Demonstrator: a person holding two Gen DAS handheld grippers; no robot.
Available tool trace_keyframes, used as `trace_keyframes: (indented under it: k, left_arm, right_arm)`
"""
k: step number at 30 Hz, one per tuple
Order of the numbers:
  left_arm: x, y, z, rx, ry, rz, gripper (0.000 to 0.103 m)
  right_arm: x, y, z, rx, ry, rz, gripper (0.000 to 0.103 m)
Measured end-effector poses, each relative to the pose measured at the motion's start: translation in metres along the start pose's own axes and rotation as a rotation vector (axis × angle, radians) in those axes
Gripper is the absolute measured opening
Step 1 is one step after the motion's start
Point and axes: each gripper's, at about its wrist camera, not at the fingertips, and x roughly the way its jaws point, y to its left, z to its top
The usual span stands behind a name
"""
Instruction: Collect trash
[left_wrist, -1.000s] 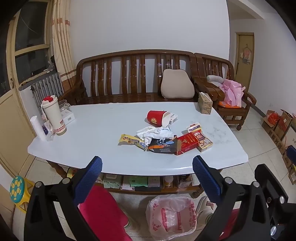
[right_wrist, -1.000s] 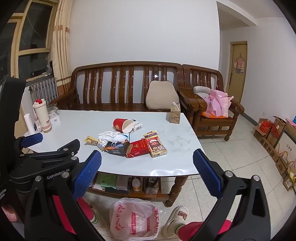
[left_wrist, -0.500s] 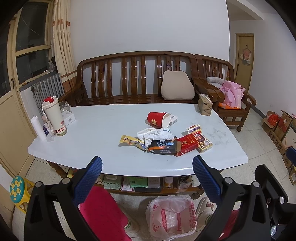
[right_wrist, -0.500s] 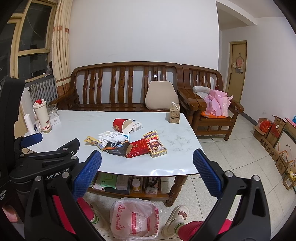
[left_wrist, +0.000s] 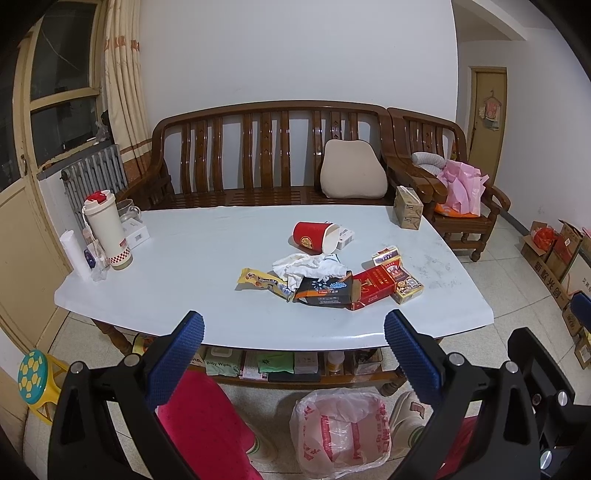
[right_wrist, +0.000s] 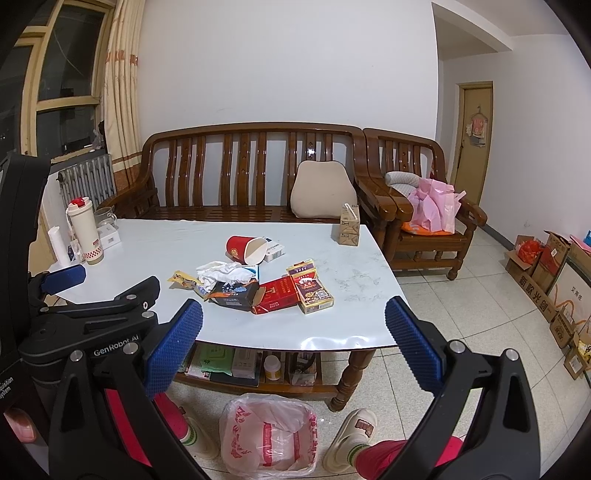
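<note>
Trash lies in a heap mid-table: a tipped red paper cup (left_wrist: 314, 237) (right_wrist: 245, 249), crumpled white tissue (left_wrist: 306, 266) (right_wrist: 221, 272), a yellow snack wrapper (left_wrist: 258, 279) (right_wrist: 184, 278), a black carton (left_wrist: 325, 291) (right_wrist: 234, 293), a red carton (left_wrist: 373, 286) (right_wrist: 277, 295) and a cigarette pack (left_wrist: 404, 282) (right_wrist: 312, 290). A bin lined with a plastic bag (left_wrist: 341, 432) (right_wrist: 267, 432) stands on the floor before the table. My left gripper (left_wrist: 293, 363) and right gripper (right_wrist: 293, 356) are open and empty, held back from the table's near edge.
The white table (left_wrist: 184, 258) also carries a thermos (left_wrist: 107, 229), a white roll and small boxes at the left, and a tissue box (left_wrist: 408, 211) at the far right. A wooden bench and armchair stand behind. Cardboard boxes (right_wrist: 554, 273) line the right wall. My legs and slippers flank the bin.
Both views have shifted very slightly; the table appears marginally lower. Nothing on the table has moved and both grippers stay open.
</note>
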Motion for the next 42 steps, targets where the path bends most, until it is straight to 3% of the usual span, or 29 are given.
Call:
trace_keyframes:
  k: [21,26,29,33,35,38,42]
  left_arm:
    - [-0.001,0.001,0.000,0.002,-0.001,-0.002,0.096]
    - [0.007,-0.001,0.007,0.040,0.031,-0.041,0.096]
    - [0.013,0.015,0.016,0.054,0.058,-0.071,0.096]
    - [0.026,0.040,0.031,0.072,0.080,-0.052,0.096]
    - [0.031,0.050,0.039,0.100,0.076,-0.071,0.096]
    - [0.047,0.060,0.054,0.224,0.075,-0.091,0.096]
    - [0.067,0.067,0.063,0.368,0.077,-0.097,0.096]
  right_arm:
    - [0.000,0.003,-0.002,-0.004,0.001,0.008,0.097]
    - [0.004,0.000,0.003,-0.008,0.011,0.053,0.097]
    - [0.005,-0.008,0.008,-0.031,-0.009,0.075,0.097]
    - [0.011,-0.024,0.022,-0.079,-0.025,0.126,0.097]
    - [0.019,-0.033,0.034,-0.098,-0.011,0.202,0.097]
    - [0.033,-0.043,0.054,-0.113,0.015,0.269,0.097]
    - [0.054,-0.047,0.081,-0.163,0.031,0.294,0.097]
